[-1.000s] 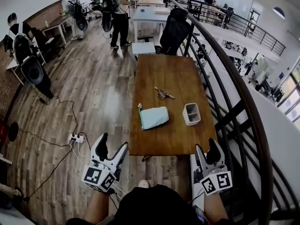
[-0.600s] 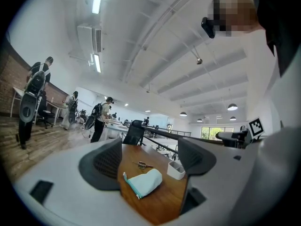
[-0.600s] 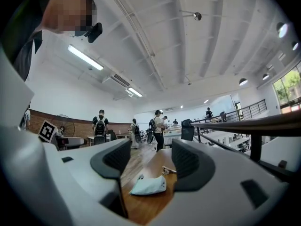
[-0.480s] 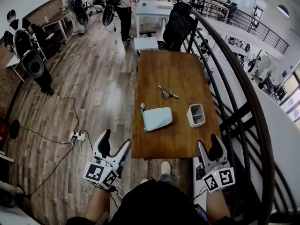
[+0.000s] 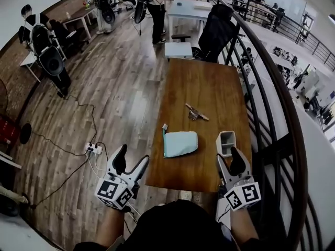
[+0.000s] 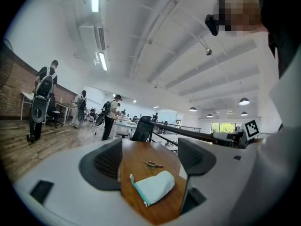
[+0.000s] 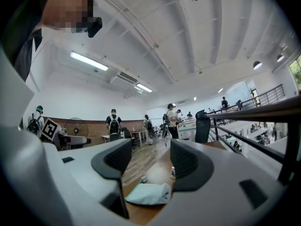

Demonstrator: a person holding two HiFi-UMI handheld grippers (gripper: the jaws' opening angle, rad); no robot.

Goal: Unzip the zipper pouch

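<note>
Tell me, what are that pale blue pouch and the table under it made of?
The zipper pouch looks like soft, matte fabric: it sags and creases. The table looks like wood, or perhaps veneer: it is brown with streaky grain and a slight sheen.

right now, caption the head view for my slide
Left tongs open, right tongs open but just closing slightly, empty, at the near end of a wooden table holding a zipper pouch.
</note>
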